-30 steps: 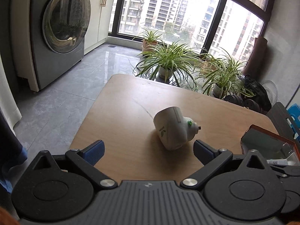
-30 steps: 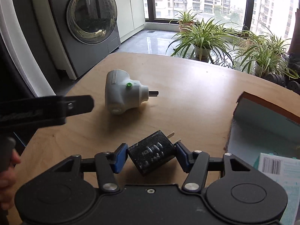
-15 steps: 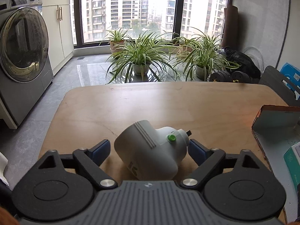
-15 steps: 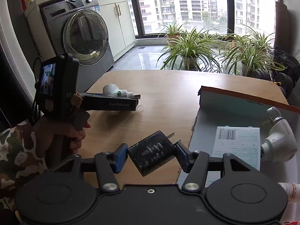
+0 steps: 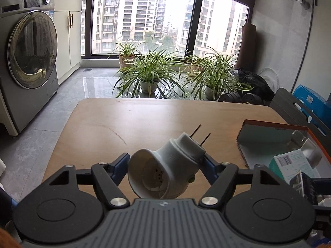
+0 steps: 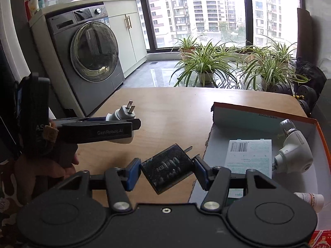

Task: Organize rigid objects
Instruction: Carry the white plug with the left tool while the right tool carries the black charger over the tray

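Fingers of each hand-held gripper half-hide their loads: left [image 5: 166,165] clamps white plug [image 5: 165,169], right [image 6: 165,171] black adapter [image 6: 168,170].

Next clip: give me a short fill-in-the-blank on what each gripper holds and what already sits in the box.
1. The left gripper is shut on the ____ plug-in device.
2. The right gripper is shut on the ____ power adapter.
3. A second white plug-in device lies inside the open cardboard ____.
4. The black adapter has ____ metal prongs.

Missing words: white; black; box; two
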Tool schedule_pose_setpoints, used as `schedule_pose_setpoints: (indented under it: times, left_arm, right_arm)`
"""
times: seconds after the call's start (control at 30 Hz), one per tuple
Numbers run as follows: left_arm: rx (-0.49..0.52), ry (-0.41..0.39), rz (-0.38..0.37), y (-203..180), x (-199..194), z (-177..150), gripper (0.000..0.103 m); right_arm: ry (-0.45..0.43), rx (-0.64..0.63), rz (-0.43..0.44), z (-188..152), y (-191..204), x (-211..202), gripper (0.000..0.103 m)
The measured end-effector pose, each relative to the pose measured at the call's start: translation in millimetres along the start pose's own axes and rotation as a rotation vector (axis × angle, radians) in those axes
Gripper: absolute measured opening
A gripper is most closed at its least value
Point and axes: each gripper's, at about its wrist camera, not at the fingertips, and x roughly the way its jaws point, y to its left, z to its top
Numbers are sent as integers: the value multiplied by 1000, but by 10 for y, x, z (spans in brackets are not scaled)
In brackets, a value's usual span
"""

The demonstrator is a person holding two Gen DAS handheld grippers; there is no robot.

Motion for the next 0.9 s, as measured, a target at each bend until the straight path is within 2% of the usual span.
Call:
schedule_pose_setpoints:
  times: [0.4, 0.9]
  left_arm:
    - [-18, -57, -30, -388, -739, -129, 74]
    - [-14, -71, -92, -950, -1190, -248, 74]
  right_arm:
    - [-79, 16, -42, -198, -105, -674, 68]
    - [-146, 66, -110, -511, -388, -1334, 68]
